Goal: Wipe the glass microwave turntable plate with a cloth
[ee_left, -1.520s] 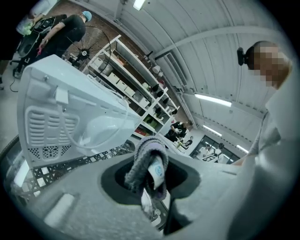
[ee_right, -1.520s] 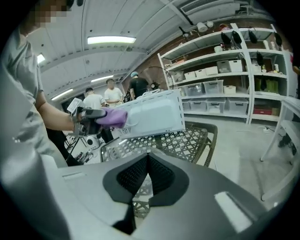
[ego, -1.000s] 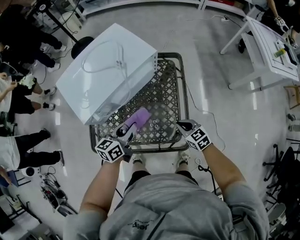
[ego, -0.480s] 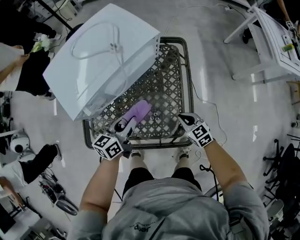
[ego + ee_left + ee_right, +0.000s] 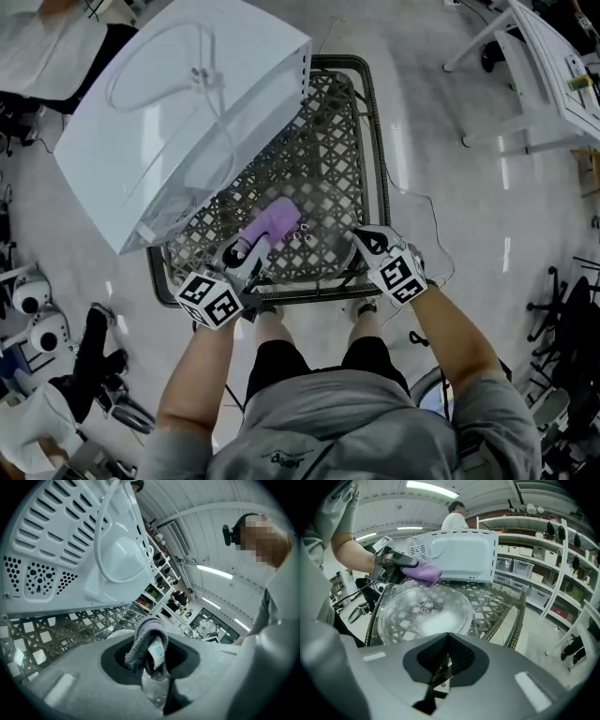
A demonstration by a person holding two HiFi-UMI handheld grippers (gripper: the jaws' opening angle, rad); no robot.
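Observation:
The clear glass turntable plate (image 5: 424, 611) lies flat on a metal lattice table (image 5: 328, 141); in the head view it is only a faint haze (image 5: 314, 230). My left gripper (image 5: 246, 251) is shut on a purple cloth (image 5: 272, 221), which rests on the plate's far left rim (image 5: 425, 573). From its own camera the cloth (image 5: 147, 639) bulges out of the jaws of the left gripper (image 5: 150, 653). My right gripper (image 5: 364, 242) sits at the plate's near right rim. Its jaws (image 5: 447, 641) are pressed together where the rim meets them.
A white microwave (image 5: 178, 103) stands on the table's far left, its vented back (image 5: 70, 541) close to the left gripper. A white bench (image 5: 553, 75) stands far right. Shelves (image 5: 534, 550) and a person (image 5: 454, 517) are behind. Gear lies on the floor at left (image 5: 37, 319).
Both grippers have tipped down toward the table: the microwave's back now fills the left gripper view, and the plate has come into the right gripper view. The cloth edged forward.

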